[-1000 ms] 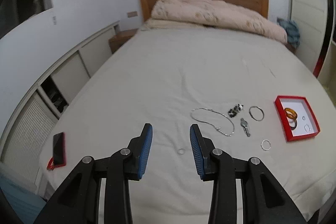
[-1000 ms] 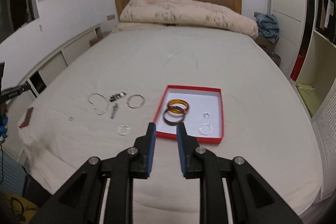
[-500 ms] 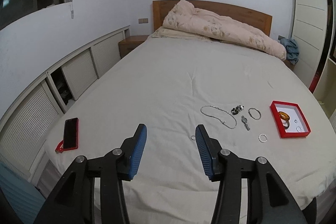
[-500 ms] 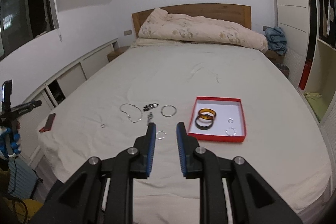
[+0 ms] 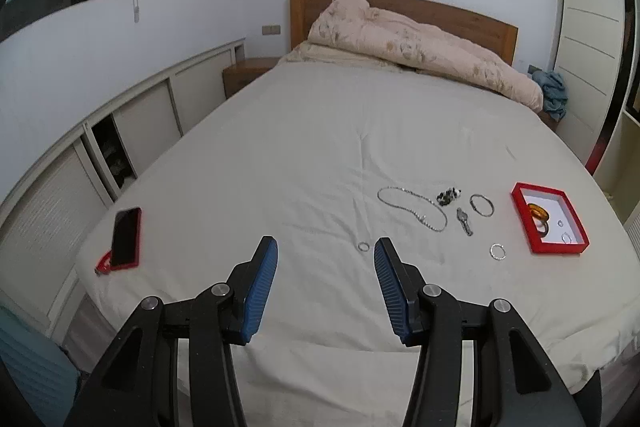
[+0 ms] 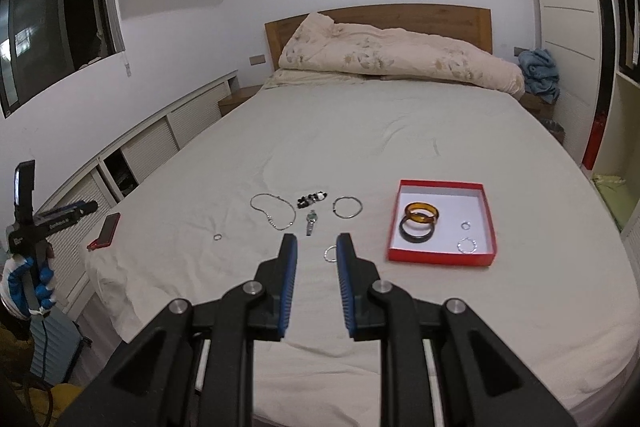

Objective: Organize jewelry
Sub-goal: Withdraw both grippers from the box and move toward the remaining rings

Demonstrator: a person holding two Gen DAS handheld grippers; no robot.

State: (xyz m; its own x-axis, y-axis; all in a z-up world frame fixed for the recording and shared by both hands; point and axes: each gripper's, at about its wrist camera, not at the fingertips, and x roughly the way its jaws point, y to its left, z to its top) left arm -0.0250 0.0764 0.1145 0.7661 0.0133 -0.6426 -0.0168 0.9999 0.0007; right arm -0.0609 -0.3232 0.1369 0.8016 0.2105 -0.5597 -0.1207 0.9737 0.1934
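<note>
Both my grippers hang empty over the bed (image 6: 360,131): left gripper (image 5: 326,247) has just been opening, nothing between; right gripper (image 6: 313,241) gapped narrowly. 4 pieces already in the red box (image 6: 440,259). Next is probably the small ring (image 5: 363,246), needing a careful low pinch.

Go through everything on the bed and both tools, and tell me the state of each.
Red box: open, four pieces inside.
Amber bangle: in box, overlapping black bangle.
Necklace: loose on sheet.
Watch: lying flat.
Phone: screen dark.
Left tool: open, empty.
Right tool: narrowly open, empty.
</note>
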